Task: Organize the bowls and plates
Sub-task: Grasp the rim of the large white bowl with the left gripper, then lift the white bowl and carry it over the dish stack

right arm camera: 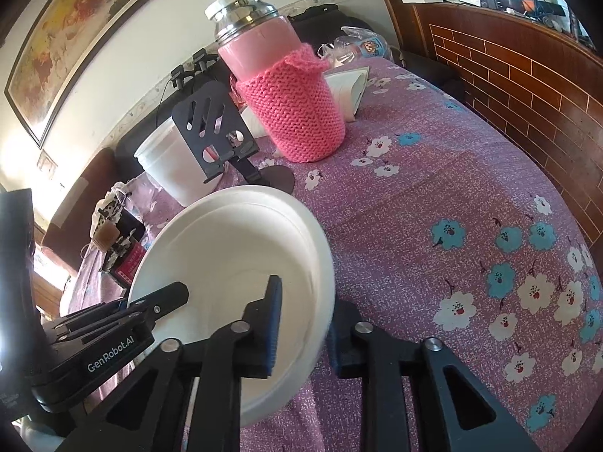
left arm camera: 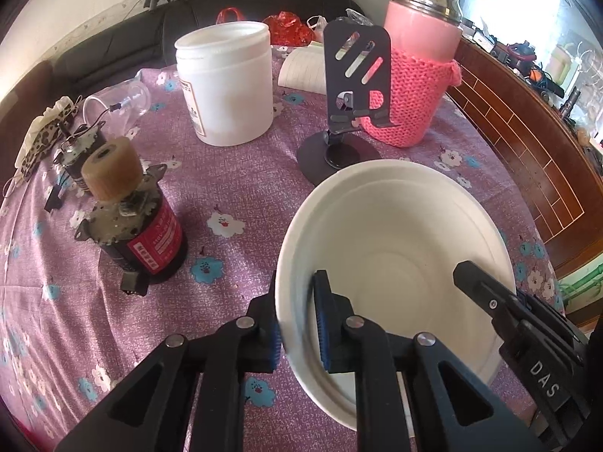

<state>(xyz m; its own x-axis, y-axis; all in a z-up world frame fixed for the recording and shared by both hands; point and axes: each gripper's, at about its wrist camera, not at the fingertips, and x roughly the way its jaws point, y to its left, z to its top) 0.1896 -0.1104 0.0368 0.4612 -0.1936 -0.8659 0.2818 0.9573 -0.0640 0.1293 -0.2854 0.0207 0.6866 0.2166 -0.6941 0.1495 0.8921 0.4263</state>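
A white bowl [left arm camera: 395, 256] rests on the purple flowered tablecloth [left arm camera: 211, 173], with a second rim line showing inside it. My left gripper [left arm camera: 297, 327] is shut on the bowl's left wall, one blue pad inside and one outside. My right gripper [right arm camera: 305, 331] is shut on the opposite wall of the same bowl [right arm camera: 226, 256], again with one pad on each side. In the left wrist view the right gripper's finger [left arm camera: 486, 293] reaches over the bowl's right rim. In the right wrist view the left gripper's finger [right arm camera: 166, 301] lies over the left rim.
Behind the bowl stand a black phone stand [left arm camera: 354, 75], a pink flask in a knitted sleeve [left arm camera: 418, 75] and a white plastic jar [left arm camera: 226, 83]. A red-labelled motor [left arm camera: 139, 226] and a tipped clear cup [left arm camera: 117, 105] sit left. A brick-patterned wooden board [right arm camera: 527, 86] borders the right.
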